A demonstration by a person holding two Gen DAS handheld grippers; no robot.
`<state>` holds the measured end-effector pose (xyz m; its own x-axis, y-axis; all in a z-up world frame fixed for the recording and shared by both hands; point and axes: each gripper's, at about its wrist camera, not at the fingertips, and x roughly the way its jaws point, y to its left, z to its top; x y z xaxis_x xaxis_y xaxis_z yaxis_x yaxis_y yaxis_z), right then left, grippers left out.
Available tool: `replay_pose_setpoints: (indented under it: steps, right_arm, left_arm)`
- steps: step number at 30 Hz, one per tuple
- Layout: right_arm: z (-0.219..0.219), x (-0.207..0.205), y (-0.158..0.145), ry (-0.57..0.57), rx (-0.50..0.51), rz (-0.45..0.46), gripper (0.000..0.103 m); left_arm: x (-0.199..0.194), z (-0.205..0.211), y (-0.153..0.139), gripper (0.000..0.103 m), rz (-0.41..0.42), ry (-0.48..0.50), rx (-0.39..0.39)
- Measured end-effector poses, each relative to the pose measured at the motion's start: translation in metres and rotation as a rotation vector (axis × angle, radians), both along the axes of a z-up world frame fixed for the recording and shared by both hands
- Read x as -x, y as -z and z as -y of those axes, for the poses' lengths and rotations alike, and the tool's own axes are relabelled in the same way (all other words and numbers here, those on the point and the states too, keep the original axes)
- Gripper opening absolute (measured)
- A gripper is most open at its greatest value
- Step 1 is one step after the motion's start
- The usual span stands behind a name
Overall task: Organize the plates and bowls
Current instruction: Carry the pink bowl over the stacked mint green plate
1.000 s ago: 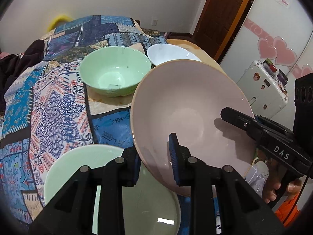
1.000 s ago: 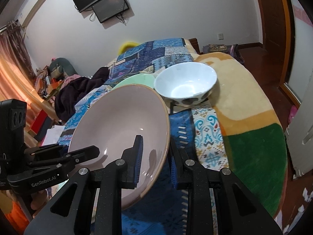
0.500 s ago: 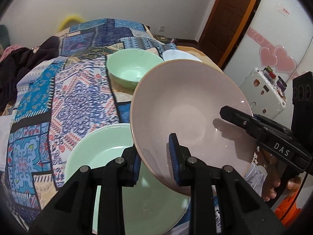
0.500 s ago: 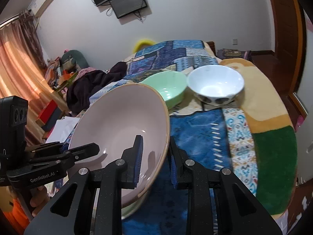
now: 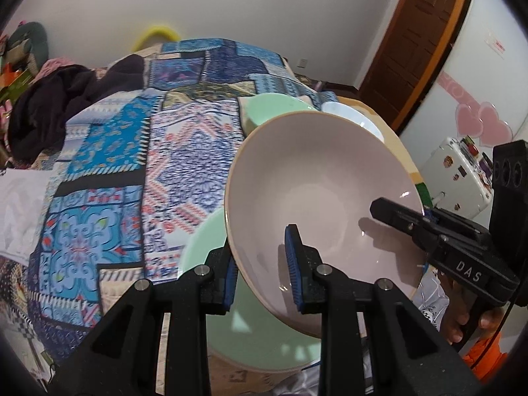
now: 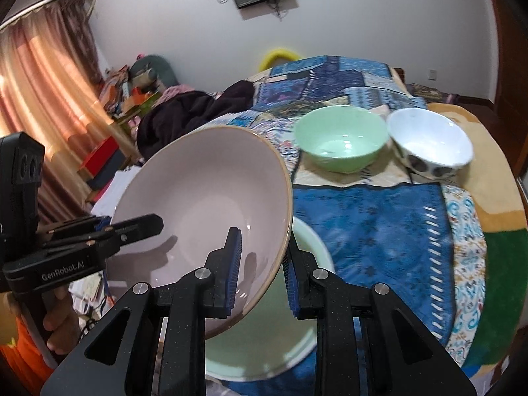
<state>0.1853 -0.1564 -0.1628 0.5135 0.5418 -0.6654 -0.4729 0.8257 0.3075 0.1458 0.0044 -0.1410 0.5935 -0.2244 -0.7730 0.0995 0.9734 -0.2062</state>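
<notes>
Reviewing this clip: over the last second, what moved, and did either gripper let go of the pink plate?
Neither let go. The left gripper and right gripper stay clamped on opposite rims of the pink plate. They have carried it back from the green bowl and white bowl, over the green plate, which now lies under it. Both bowls stay side by side on the patterned bedspread.

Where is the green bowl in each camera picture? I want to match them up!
Left wrist view: the green bowl sits upper middle, mostly hidden behind the rim of the pink plate.
Right wrist view: the green bowl is upper right of centre, in full view on the patchwork quilt.
Shared landmark: the white bowl sits just right of the green one in both views.
</notes>
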Motion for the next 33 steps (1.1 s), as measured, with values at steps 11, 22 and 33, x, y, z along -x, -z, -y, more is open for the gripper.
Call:
replay_pose_setpoints:
  steps: [11,22,33]
  right_arm:
    - [-0.051,0.002,0.003,-0.106,0.042,-0.004,0.022]
    - [-0.097,0.003,0.016,-0.203,0.086,-0.044,0.022]
    - [-0.133,0.005,0.029,-0.266,0.132,-0.084,0.022]
  left_arm:
    - [0.023,-0.051,0.000,0.027,0.016,-0.099,0.002]
    - [0.040,-0.104,0.009,0.027,0.012,-0.197,0.015]
    - [0.052,-0.140,0.030,0.027,-0.018,-0.273,0.026]
